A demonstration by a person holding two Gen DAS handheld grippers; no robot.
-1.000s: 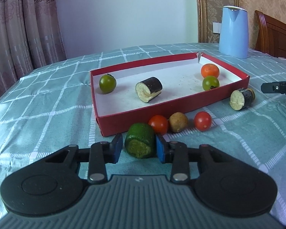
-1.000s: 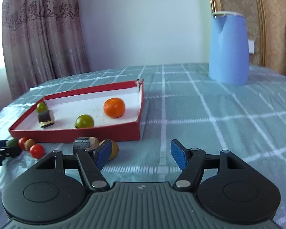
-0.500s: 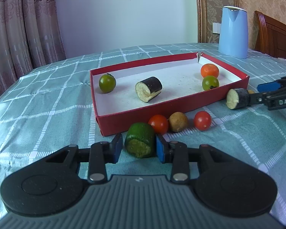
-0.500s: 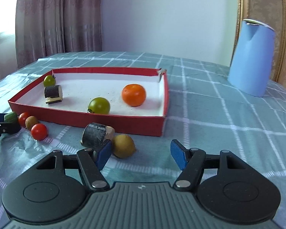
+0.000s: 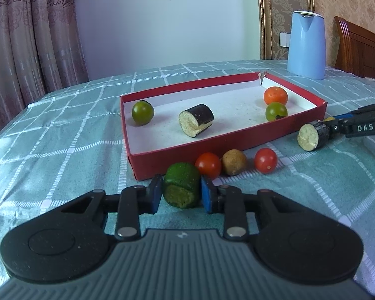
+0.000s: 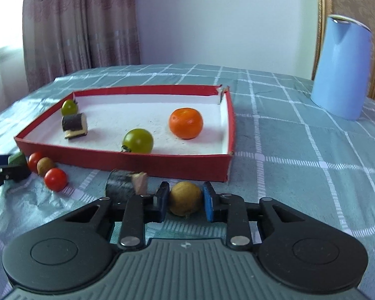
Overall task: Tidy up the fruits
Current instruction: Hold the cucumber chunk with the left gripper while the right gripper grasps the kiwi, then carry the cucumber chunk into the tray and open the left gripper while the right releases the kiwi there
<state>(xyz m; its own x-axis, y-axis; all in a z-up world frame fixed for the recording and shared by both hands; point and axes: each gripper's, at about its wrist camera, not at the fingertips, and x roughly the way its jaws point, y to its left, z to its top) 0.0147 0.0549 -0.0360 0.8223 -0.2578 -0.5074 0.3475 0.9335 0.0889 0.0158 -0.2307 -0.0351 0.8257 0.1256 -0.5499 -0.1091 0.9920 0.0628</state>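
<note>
My left gripper [image 5: 181, 195] has its jaws closing, and both blue pads touch a green cucumber chunk [image 5: 182, 187] on the cloth, just in front of the red box [image 5: 212, 147]. My right gripper [image 6: 185, 201] is closing too, with its pads against a round brown fruit [image 6: 185, 197] near the box's right front corner. A dark eggplant piece [image 6: 120, 186] lies beside its left finger. Inside the box sit an orange [image 6: 186, 123], two green tomatoes [image 5: 142, 112] [image 5: 276, 111] and another eggplant piece [image 5: 196, 120].
Two red tomatoes [image 5: 208, 166] [image 5: 265, 160] and a brown fruit [image 5: 233, 166] lie in a row along the box's front wall. A blue kettle [image 5: 306, 45] stands at the back right, beside a wooden chair [image 5: 360, 50]. A curtain hangs on the left.
The right gripper's wide-open jaws have come together around the brown fruit, with the eggplant piece shifted beside its left finger. The left jaws narrowed slightly onto the cucumber chunk.
</note>
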